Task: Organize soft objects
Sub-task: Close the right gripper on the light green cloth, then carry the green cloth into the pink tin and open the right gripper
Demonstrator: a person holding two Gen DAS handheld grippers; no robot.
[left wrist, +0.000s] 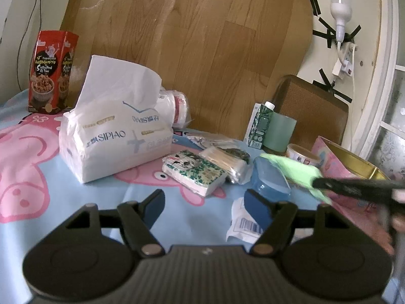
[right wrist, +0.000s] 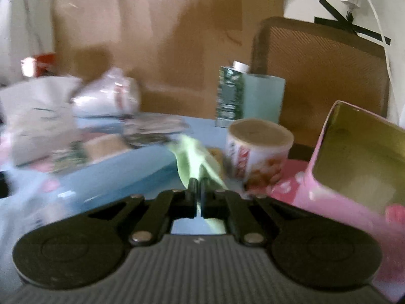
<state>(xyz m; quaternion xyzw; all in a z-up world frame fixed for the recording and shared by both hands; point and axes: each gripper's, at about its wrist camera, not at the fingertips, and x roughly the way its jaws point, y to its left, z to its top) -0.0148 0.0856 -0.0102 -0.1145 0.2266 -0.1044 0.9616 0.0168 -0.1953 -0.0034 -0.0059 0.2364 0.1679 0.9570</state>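
Green cloth [right wrist: 195, 157]: pale lime, thin, limp, creased into loose folds; blurred in both views. The right gripper [right wrist: 198, 185] has its jaws pinched together on one end of it, and a strip of the fabric shows below the jaws too. From the left wrist view the same cloth [left wrist: 296, 169] trails off the tip of the right gripper [left wrist: 319, 183], above the blue lidded box [left wrist: 269, 179] and just beside the pink box [left wrist: 329, 157], whose gold-lined inside faces up. In the right wrist view that pink box [right wrist: 321, 177] sits right of the cloth, with a printed round tub [right wrist: 258, 157] between them.

Left gripper [left wrist: 205, 202]: jaws apart, nothing between them, low over the light blue cartoon-print tablecloth [left wrist: 76, 202]; its right finger stands in front of a white barcoded packet [left wrist: 240, 223].

Other soft goods on the table: a large white tissue pack [left wrist: 114, 136] with one sheet pulled up, a small printed tissue packet [left wrist: 195, 172], a bag of cotton swabs [left wrist: 227, 164].
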